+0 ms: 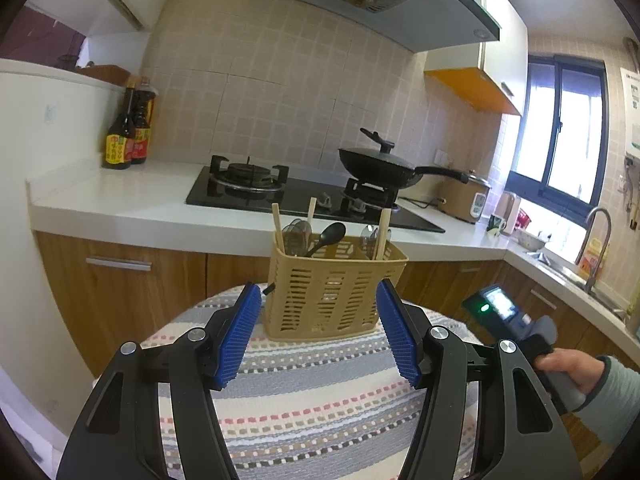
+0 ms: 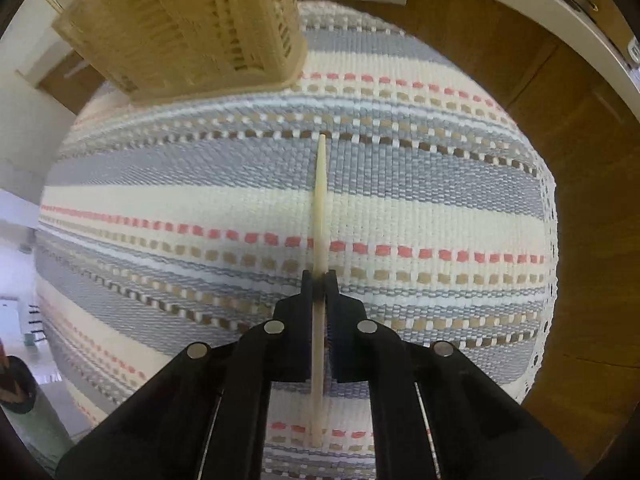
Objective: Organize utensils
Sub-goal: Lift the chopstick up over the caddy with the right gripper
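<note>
Right tongs (image 2: 319,280) clamped on a pale wooden chopstick (image 2: 320,200), its tail cut off, seemingly. Left tongs (image 1: 318,332) apart, slotted beige plastic utensil basket (image 1: 332,292) just ahead, striped cloth (image 1: 320,400) between.

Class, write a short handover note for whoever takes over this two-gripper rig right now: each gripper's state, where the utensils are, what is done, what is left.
Left gripper: open, facing the basket, touching nothing.
Right gripper: shut on one chopstick, above the striped cloth.
Done: chopsticks, spoons and a black ladle stand in the basket.
Left: probably put the held chopstick into the basket.
</note>
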Action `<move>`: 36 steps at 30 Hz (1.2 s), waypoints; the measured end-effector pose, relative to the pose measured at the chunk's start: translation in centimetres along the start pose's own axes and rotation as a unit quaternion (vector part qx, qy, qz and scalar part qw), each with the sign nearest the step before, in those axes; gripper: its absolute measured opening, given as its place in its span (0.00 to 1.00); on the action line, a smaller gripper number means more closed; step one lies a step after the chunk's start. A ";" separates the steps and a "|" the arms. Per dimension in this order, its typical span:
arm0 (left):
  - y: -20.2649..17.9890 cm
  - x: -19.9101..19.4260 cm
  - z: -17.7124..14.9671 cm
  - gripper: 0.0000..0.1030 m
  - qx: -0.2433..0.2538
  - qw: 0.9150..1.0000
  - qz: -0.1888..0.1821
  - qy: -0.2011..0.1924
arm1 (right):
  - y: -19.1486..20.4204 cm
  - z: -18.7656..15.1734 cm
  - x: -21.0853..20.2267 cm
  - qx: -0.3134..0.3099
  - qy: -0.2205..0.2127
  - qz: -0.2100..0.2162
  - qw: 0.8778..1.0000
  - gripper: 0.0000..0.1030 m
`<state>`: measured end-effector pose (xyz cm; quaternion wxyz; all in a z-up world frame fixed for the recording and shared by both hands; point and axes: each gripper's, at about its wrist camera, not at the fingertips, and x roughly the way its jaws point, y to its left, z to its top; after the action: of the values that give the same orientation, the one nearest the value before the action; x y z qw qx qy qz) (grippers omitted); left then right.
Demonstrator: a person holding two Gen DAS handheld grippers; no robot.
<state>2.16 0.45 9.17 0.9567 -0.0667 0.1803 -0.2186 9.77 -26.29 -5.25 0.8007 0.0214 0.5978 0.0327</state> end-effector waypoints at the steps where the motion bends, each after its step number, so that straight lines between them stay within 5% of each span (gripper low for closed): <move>1: 0.0 0.1 0.1 0.56 0.002 1.000 0.001 0.001 | 0.1 -0.3 -0.6 0.002 -0.009 0.005 1.000 0.04; 9: -0.8 0.7 1.3 0.56 0.016 1.000 0.003 -0.006 | 0.0 -1.2 -9.3 -0.001 -0.134 0.053 0.990 0.04; 18: 0.7 1.6 2.3 0.56 -0.026 0.999 0.013 -0.017 | 2.3 0.7 -18.3 -0.034 -0.312 0.043 0.949 0.04; 26: 2.2 3.6 3.7 0.56 -0.037 0.999 0.013 -0.018 | 3.3 4.2 -20.4 -0.026 -0.421 0.050 0.905 0.04; 36: 1.4 6.8 3.8 0.56 -0.006 1.000 0.015 -0.004 | 3.3 7.8 -19.1 -0.007 -0.504 0.043 0.862 0.04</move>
<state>9.90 -1.12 10.27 0.9603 -0.0708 0.1785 -0.2025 11.78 -24.44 15.44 0.9907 0.0555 0.1105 0.0561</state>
